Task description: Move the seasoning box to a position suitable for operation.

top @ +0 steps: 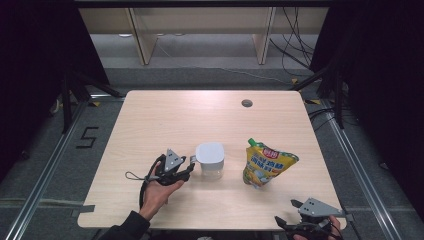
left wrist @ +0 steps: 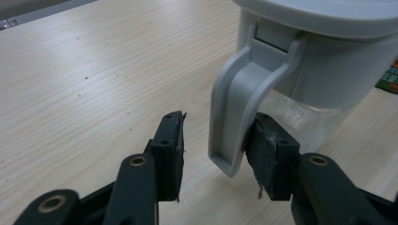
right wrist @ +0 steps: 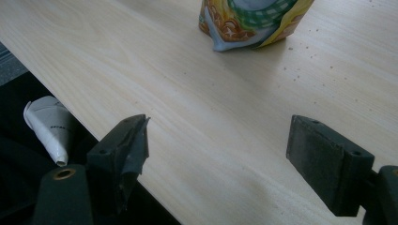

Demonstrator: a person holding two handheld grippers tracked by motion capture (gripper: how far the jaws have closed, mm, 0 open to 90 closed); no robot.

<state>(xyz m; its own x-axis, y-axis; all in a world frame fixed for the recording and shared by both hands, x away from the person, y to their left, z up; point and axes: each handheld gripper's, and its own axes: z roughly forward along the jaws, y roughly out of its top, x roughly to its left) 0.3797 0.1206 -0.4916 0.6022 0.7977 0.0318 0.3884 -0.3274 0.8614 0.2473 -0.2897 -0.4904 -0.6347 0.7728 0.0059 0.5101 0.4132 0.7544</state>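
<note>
Left gripper point(left wrist: 213, 140): fingers part-open astride the jug's handle point(left wrist: 234, 112), apparently for a grasp. Right gripper point(right wrist: 216, 154): fingers wide, empty, at the surface's point(top: 165, 110) near edge, facing the pouch point(top: 267, 162).

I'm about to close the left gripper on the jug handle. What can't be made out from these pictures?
- Jug contents: the lid covers them in the high view; the left gripper view is cut off at its top edge.
- Handle: whether the right-hand pad touches it.
- Pouch: print too small in the high view; the right gripper view crops all but its base.
</note>
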